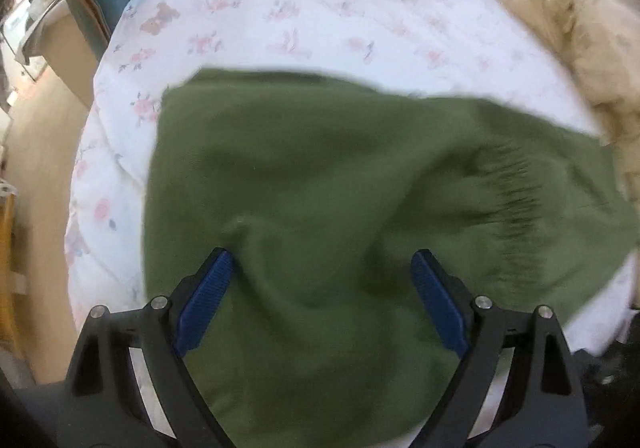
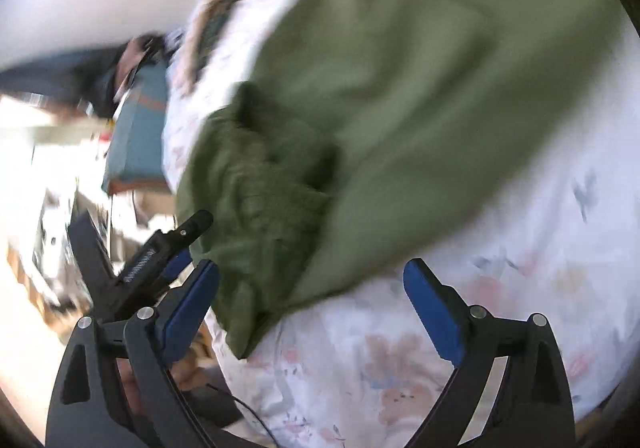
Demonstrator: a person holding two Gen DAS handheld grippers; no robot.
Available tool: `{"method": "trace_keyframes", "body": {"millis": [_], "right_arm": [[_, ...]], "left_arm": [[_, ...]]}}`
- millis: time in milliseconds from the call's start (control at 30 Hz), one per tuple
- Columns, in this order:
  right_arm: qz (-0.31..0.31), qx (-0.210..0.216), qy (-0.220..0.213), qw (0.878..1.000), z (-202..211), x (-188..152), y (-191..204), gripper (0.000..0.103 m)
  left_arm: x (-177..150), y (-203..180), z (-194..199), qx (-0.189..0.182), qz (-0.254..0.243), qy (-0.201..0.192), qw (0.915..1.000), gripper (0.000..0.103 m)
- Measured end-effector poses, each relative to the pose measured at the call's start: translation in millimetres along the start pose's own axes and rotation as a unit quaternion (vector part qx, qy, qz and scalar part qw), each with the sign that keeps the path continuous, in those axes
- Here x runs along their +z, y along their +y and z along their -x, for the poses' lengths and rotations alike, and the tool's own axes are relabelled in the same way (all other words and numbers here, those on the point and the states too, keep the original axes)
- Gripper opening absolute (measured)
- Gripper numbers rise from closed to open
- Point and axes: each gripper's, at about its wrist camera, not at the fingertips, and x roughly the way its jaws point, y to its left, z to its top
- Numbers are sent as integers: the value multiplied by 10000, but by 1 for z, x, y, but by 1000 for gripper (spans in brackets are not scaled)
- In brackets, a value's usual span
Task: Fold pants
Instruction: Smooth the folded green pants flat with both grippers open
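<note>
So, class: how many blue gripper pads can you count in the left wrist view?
2. One pad sits lower left, the other pad lower right, both over the green pants. None seem hidden.

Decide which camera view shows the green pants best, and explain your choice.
The left wrist view: the green pants spread nearly whole across the floral bedcover. The right wrist view shows them blurred and bunched, cut off by the picture's edge.

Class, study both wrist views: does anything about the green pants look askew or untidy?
Yes. The green fabric pants lie rumpled on the white floral bedcover, and their gathered end is bunched at the bed's edge rather than flat. Both grippers' jaws are open, gripping nothing.
</note>
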Motion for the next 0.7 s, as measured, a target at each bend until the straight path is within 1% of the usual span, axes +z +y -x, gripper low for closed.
{"method": "trace_keyframes", "body": {"millis": [33,100,167,233,267,333,367,400,433,467,533,567,600,633,667,700], "right_arm": [[-143,-42,-55,9999,-3,0,-8,95],[-424,-246,-372,9981,-1,14,-26,94],[-724,-89,-813,9940,14,38,-47,92],[-921,-363,-1415,9850,37,59,-57,91],[-924,-446,-1571,9822,45,68,-58,91],[-873,-791,-2004,9726,67,92,-66,91],[-1020,-931,-2277,9639,80,105,-77,91],[-1276,-888,-2438,9573,87,116,-87,92],[-1560,-713,-2557,9514,94,129,-98,95],[-1746,-680,-2681,9450,102,145,-105,95],[-1617,-988,-2834,9401,116,173,-105,95],[-1554,-1191,-2992,9339,124,185,-106,95],[-1596,-1287,-3102,9283,131,193,-108,94],[-1735,-1298,-3210,9220,141,203,-117,93],[-1826,-1290,-3269,9182,154,208,-131,92],[-1890,-1350,-3345,9133,162,215,-137,89]], "left_arm": [[0,-4,-8,68,-53,73,9999,89],[-2,-2,-27,114,-123,288,9994,91],[2,3,-25,26,107,324,9994,92],[6,5,-22,20,231,349,9991,92],[6,4,-23,47,217,349,9991,92],[5,0,-24,141,160,338,9992,92],[4,-1,-24,195,116,319,9992,92],[4,-2,-24,214,102,320,9992,92],[5,-3,-25,213,120,329,9992,92],[6,-2,-26,199,169,357,9990,93],[11,-6,-31,157,244,413,9987,97],[12,-6,-32,141,267,435,9986,97],[12,-6,-32,149,280,444,9985,98],[14,-6,-33,155,290,448,9985,98],[15,-6,-33,163,301,438,9985,98],[15,-6,-32,163,302,429,9985,98]]}}
